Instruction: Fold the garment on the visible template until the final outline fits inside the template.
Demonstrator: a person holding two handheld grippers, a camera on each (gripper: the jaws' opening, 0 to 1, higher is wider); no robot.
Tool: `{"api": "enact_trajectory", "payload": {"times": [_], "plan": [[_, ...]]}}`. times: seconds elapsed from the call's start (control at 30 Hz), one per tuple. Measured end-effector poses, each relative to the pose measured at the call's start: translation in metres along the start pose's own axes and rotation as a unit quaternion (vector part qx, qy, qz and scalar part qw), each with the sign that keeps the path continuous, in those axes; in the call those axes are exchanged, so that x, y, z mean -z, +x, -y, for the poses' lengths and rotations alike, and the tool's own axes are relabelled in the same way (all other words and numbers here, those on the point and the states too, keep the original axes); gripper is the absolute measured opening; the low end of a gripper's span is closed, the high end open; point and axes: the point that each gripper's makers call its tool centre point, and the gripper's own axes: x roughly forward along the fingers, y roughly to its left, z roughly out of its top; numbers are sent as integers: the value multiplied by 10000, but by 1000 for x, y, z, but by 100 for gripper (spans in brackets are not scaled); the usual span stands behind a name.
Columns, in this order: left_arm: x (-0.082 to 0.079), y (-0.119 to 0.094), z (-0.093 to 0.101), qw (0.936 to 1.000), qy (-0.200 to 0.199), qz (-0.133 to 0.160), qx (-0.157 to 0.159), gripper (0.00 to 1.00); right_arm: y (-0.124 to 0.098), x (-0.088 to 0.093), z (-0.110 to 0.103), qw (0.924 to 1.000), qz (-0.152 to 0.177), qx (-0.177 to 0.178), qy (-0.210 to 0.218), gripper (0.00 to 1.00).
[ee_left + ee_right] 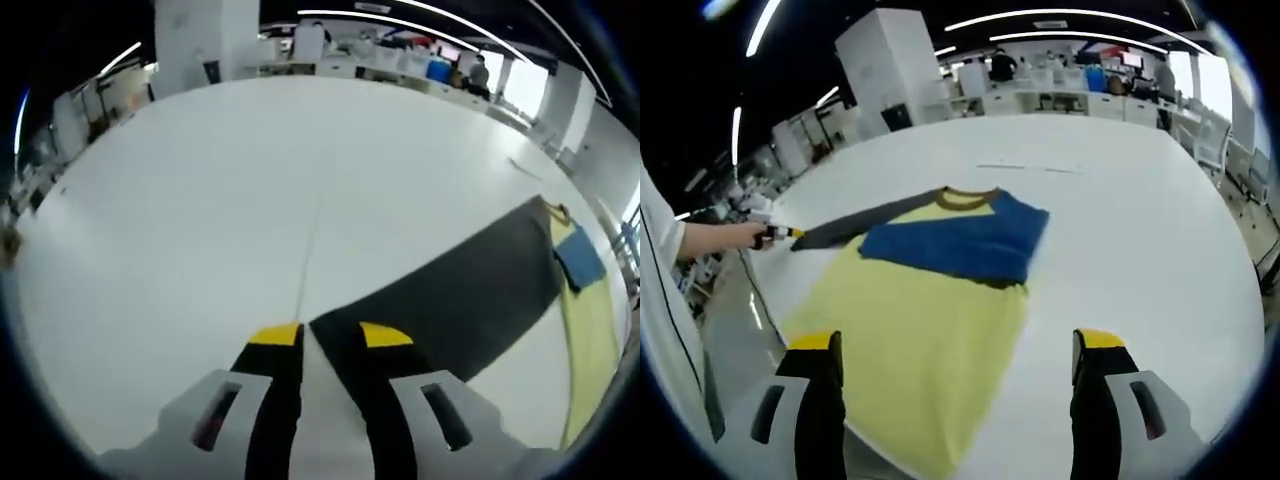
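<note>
The left gripper point(325, 335) rises from the bottom centre of the left gripper view, its yellow-tipped jaws drawn close together and clamped on the end of the dark grey sleeve point(460, 290), which runs from the jaw tips toward the right edge of the frame. There the sleeve joins the yellow shirt point(590, 330), with a blue part just beside the collar. All of it lies on a white table point(250, 190).

In the right gripper view the right gripper point(958, 345) stands at the bottom with its jaws spread wide apart, holding nothing. Between and beyond them the yellow shirt point(920, 330) lies flat, its blue sleeve point(960, 240) folded across the chest below the brown collar point(968, 198). The grey sleeve point(865, 222) stretches to the left of the frame, where the left gripper point(790, 233) grips its end, held by a person's hand point(740, 236). A white pillar point(895, 65) and desks stand at the top of the frame.
</note>
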Motion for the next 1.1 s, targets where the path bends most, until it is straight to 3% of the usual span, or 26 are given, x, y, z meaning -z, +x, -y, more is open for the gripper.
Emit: {"api": "enact_trajectory", "payload": {"times": [0.8,1.0,1.1], "plan": [[-3,1,7,9996,-284,3,49,0,-1,-3,0,10000,30,-23,-14,94],[-7,-3,6,9989,-468,92,39,0,-3,-2,1,10000,30,-25,-7,94],[-15,-9,6,9974,-663,276,14,0,-3,-1,1,10000,28,-27,-5,94]]}}
